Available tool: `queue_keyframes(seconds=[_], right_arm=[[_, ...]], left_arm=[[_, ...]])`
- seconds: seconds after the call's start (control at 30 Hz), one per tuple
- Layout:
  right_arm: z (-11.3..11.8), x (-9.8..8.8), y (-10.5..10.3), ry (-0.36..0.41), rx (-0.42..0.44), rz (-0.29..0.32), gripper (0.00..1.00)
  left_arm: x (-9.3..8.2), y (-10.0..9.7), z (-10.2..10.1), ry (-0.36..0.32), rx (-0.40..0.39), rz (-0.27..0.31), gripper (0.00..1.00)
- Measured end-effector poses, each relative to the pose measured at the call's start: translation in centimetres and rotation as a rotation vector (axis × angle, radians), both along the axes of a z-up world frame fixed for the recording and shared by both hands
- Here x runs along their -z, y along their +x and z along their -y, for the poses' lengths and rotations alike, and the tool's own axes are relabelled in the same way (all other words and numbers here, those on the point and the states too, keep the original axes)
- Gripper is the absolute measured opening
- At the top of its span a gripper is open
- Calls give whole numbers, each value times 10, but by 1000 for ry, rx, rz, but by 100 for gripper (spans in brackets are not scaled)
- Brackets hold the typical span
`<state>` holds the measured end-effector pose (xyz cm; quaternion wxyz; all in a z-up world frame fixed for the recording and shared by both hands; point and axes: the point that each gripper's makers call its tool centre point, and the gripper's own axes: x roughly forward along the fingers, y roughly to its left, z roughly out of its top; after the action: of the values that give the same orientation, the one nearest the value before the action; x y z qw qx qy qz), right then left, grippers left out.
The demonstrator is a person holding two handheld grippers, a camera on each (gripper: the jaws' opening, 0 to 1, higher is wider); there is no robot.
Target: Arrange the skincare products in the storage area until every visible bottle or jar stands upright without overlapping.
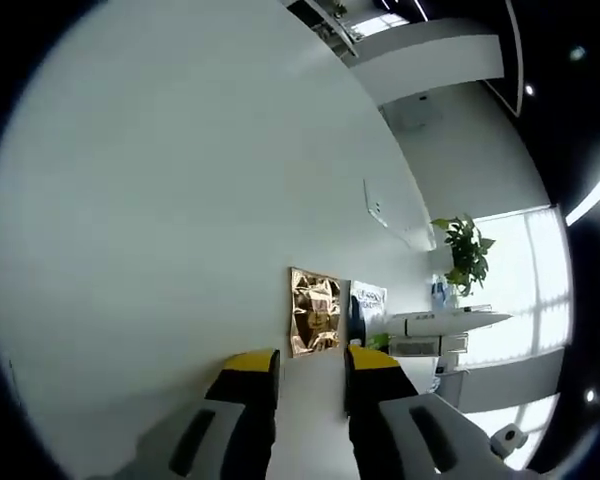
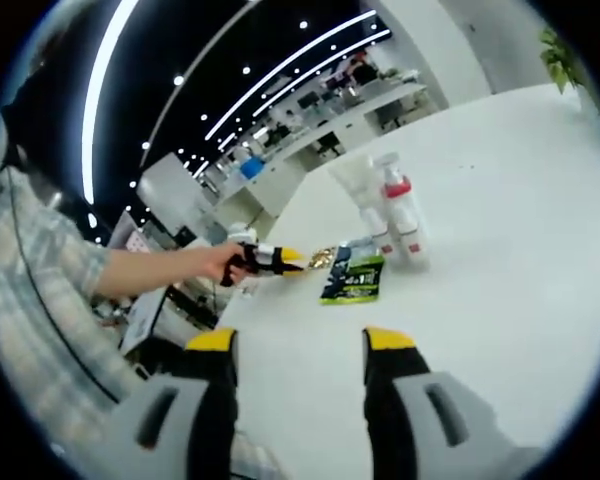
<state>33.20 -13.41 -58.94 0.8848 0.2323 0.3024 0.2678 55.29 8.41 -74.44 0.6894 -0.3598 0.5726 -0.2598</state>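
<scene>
Right gripper (image 2: 300, 345) sits nearest in its own view with jaws spread wide and nothing in them, hovering over the white table (image 2: 500, 300). Past it lies the dark green sachet (image 2: 353, 279) flat, with the left gripper (image 2: 285, 258) reaching in beside a gold foil packet (image 2: 322, 258), its yellow tips close together, holding nothing, as the left gripper view shows. Farther back the white bottles (image 2: 365, 200) and the red-collared bottle (image 2: 400, 215) stand upright in a tight cluster, so I'd ease in slow, grab low on each body and space them out without tipping neighbours.
</scene>
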Motion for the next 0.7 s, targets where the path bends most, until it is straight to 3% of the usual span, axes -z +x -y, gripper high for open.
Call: queue_keyframes(seconds=[0.13,0.23,0.27,0.33,0.5,0.7], right_arm=[[-8,-2,-2,8,-14,8,48],[-14,-3,-3,11,-27,15,48],[-15,-3,-3,12,-28,15,48],[-17,-3,-4,15,-30,17,48],[-22,-3,-7,12,-42,19,48],[-22,-3,-9,18,-37,20,48]], left_arm=[[-14,-10,-11,16,-4,18,30],[-20,-2,-34,89,-30,97,34],[-22,3,-47,142,-32,161,35],[-22,4,-70,250,-35,217,41],[-5,2,-129,506,12,280,50],[9,-4,-183,780,51,336,72]])
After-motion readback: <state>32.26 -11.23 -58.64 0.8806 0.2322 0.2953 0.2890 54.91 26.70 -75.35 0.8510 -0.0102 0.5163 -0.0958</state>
